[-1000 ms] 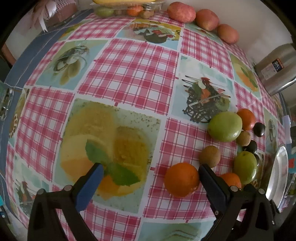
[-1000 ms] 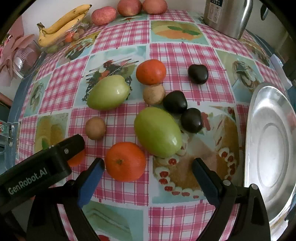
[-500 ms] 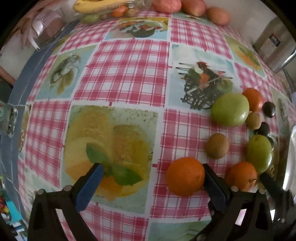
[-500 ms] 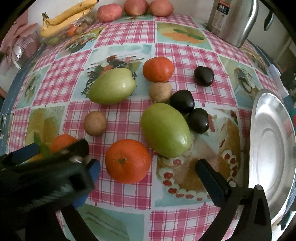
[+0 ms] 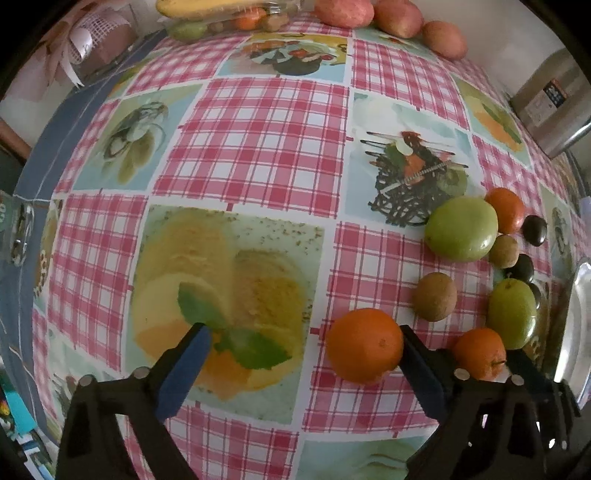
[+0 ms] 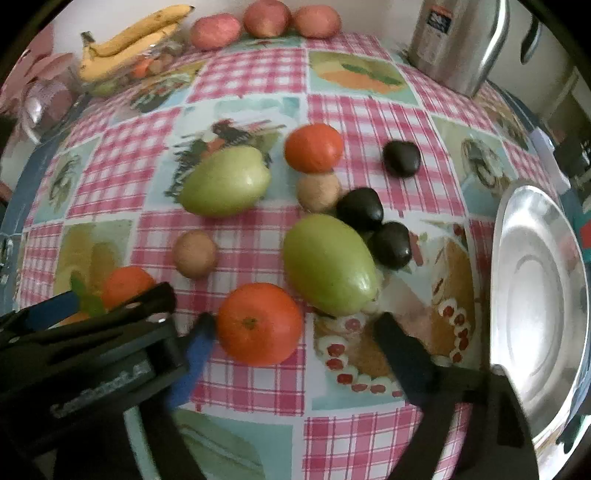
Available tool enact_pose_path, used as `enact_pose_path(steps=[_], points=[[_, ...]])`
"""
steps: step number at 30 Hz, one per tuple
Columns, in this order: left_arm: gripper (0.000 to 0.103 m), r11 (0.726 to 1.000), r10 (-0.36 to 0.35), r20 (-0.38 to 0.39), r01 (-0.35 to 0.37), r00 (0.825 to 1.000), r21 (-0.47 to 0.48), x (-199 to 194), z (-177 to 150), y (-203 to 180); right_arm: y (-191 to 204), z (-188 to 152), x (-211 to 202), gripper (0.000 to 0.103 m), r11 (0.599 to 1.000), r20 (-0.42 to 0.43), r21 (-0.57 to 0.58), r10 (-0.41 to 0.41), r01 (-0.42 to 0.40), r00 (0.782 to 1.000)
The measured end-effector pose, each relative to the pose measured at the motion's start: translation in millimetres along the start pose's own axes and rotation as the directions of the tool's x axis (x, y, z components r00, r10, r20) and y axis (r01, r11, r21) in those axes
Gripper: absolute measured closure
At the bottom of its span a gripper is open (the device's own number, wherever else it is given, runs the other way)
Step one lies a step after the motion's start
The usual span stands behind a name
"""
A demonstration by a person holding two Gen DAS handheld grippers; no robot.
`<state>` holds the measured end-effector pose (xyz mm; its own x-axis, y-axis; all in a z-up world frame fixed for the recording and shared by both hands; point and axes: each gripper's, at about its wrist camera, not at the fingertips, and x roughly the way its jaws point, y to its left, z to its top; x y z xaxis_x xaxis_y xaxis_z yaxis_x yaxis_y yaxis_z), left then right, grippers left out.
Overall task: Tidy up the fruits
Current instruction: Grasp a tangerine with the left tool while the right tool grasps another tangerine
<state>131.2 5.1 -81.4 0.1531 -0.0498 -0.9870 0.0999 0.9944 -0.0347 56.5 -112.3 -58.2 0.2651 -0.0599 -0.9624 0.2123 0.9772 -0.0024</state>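
Note:
Loose fruit lies on the checked tablecloth. My left gripper (image 5: 303,350) is open; an orange (image 5: 364,345) sits just inside its right finger. My right gripper (image 6: 295,332) is open around another orange (image 6: 259,324), with a large green fruit (image 6: 330,264) just beyond. Farther off lie a second green fruit (image 6: 225,181), a third orange (image 6: 314,147), two brown kiwis (image 6: 195,254) (image 6: 318,191) and three dark fruits (image 6: 360,209). The left gripper's body (image 6: 92,350) shows at lower left in the right wrist view.
A steel plate (image 6: 535,295) lies at the right. A steel kettle (image 6: 458,40) stands at the back right. Three red apples (image 6: 266,18) and bananas (image 6: 129,37) on a clear box sit at the far edge. The table's blue edge (image 5: 44,155) runs along the left.
Both grippers have moved forward and lower toward the oranges. The left gripper has turned right, so its orange sits beside the right finger. Both stay open.

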Motion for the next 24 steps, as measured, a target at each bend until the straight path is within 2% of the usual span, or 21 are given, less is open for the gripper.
enact_pose_path(steps=[3, 7, 9, 12, 16, 18, 24], points=[[0.020, 1.000, -0.025, 0.007, 0.025, 1.000, -0.001, -9, 0, 1, -1, 1, -4, 0.041, 1.000, -0.006, 0.025, 0.013, -0.013, 1.000], [0.035, 0.998, -0.061, 0.011, 0.061, 0.998, 0.006, -17, -1, 0, -7, 6, -10, 0.062, 0.995, -0.014, 0.059, 0.082, -0.081, 0.997], [0.045, 0.997, -0.075, 0.009, 0.075, 0.997, 0.013, -20, 0, -2, -9, 8, -12, 0.062, 0.993, -0.024, 0.081, 0.091, -0.088, 0.996], [0.054, 0.995, -0.098, 0.004, 0.098, 0.995, 0.009, -24, 0, -7, -11, 10, -11, 0.062, 0.992, -0.029, 0.087, 0.097, -0.094, 0.995], [0.057, 0.994, -0.109, -0.007, 0.109, 0.994, -0.012, -26, 0, -5, -13, 10, -13, 0.062, 0.991, -0.033, 0.093, 0.100, -0.097, 0.994], [0.063, 0.991, -0.132, -0.012, 0.131, 0.991, -0.026, -31, -6, -7, -11, 6, -10, 0.062, 0.991, -0.032, 0.096, 0.101, -0.098, 0.994], [0.064, 0.986, -0.157, -0.016, 0.156, 0.987, -0.062, -34, -8, -3, -8, 8, -8, 0.062, 0.991, -0.030, 0.098, 0.096, -0.093, 0.995]])
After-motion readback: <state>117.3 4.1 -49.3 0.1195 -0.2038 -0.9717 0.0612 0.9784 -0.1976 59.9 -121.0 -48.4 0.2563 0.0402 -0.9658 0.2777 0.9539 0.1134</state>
